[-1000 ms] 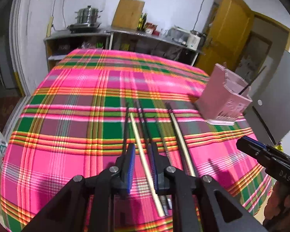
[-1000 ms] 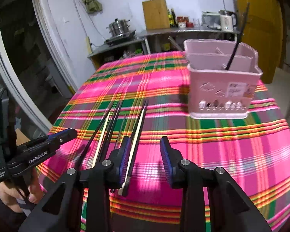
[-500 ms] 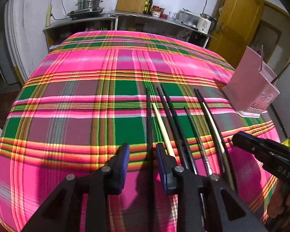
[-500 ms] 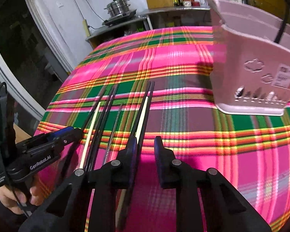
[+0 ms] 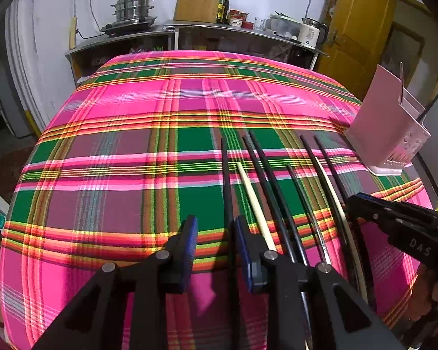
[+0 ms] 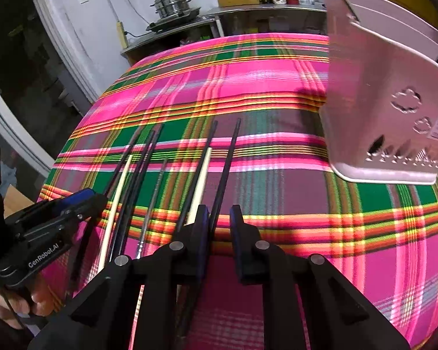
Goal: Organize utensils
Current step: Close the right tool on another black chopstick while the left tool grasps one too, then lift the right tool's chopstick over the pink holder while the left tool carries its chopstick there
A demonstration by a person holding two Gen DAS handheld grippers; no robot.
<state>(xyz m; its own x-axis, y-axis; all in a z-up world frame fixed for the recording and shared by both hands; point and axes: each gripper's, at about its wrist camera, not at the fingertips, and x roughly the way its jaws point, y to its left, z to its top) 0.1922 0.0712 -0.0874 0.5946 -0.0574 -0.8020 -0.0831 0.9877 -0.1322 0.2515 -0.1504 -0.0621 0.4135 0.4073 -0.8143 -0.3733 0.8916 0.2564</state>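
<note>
Several chopsticks, black and cream, lie side by side on the pink plaid tablecloth [image 5: 131, 160]. My left gripper [image 5: 214, 242] is open low over the cloth, with the leftmost black chopstick [image 5: 225, 180] running between its jaws, untouched. My right gripper [image 6: 220, 227] is open with the rightmost black chopstick [image 6: 227, 160] between its jaws, against the left pad. A cream chopstick [image 6: 201, 175] lies just left of it. The pink utensil holder [image 6: 394, 102] stands to the right, also seen in the left wrist view [image 5: 388, 128], with a black chopstick standing in it.
A steel counter [image 5: 189, 29] with a steamer pot [image 5: 134, 7], cutting board and bottles stands behind the table. A yellow door [image 5: 359, 29] is at the back right. The tablecloth's near edge drops off below both grippers.
Both grippers have lowered and moved forward over the chopsticks. The left gripper shifted left onto the leftmost black chopstick. The right jaws narrowed around the rightmost one.
</note>
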